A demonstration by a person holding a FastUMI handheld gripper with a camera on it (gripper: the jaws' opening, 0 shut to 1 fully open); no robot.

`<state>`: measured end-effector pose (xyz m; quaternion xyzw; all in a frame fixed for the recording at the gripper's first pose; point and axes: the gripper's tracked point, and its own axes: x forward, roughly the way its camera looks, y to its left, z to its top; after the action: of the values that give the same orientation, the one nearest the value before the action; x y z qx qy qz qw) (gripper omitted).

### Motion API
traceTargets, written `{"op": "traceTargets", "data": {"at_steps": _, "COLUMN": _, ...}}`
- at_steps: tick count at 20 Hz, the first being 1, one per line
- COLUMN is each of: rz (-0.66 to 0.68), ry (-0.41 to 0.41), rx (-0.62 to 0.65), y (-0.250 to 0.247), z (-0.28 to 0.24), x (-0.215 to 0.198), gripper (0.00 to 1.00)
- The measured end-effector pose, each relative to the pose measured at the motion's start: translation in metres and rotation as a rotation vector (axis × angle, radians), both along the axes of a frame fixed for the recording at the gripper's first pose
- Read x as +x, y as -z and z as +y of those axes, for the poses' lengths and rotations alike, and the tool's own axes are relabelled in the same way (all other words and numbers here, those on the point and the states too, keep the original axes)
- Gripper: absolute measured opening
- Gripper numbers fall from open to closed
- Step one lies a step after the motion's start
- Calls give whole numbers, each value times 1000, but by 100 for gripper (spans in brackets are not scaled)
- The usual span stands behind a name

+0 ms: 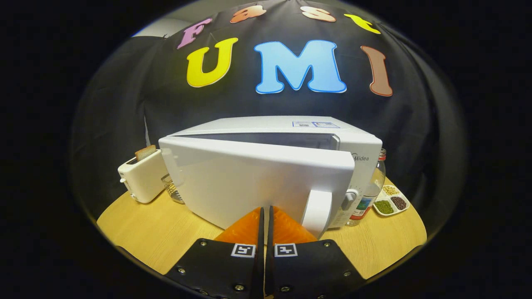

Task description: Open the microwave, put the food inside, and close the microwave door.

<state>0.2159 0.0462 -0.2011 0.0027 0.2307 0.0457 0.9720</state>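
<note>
Now, at left a toaster point(142, 175) holds a slice; at centre the microwave point(291, 137) has its door point(257, 182) ajar, close to shut. I'd judge this the closing step, only the last push left, though I can't see whether food is inside. At lower centre the gripper point(266, 212) has its fingers together, gripping nothing, tips at or against the door beside the handle point(317, 212). At right stand a bottle point(370, 193) and a dish of beans point(391, 201).
</note>
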Motion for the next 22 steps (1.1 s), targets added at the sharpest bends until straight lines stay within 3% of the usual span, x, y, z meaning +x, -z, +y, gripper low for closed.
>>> {"op": "traceTargets", "data": {"at_steps": 10, "rz": -35, "ry": 64, "rx": -18, "y": -3, "z": -21, "x": 42, "gripper": 2}}
{"op": "traceTargets", "data": {"at_steps": 22, "rz": -44, "ry": 126, "rx": 2, "y": -15, "z": -23, "x": 42, "gripper": 3}}
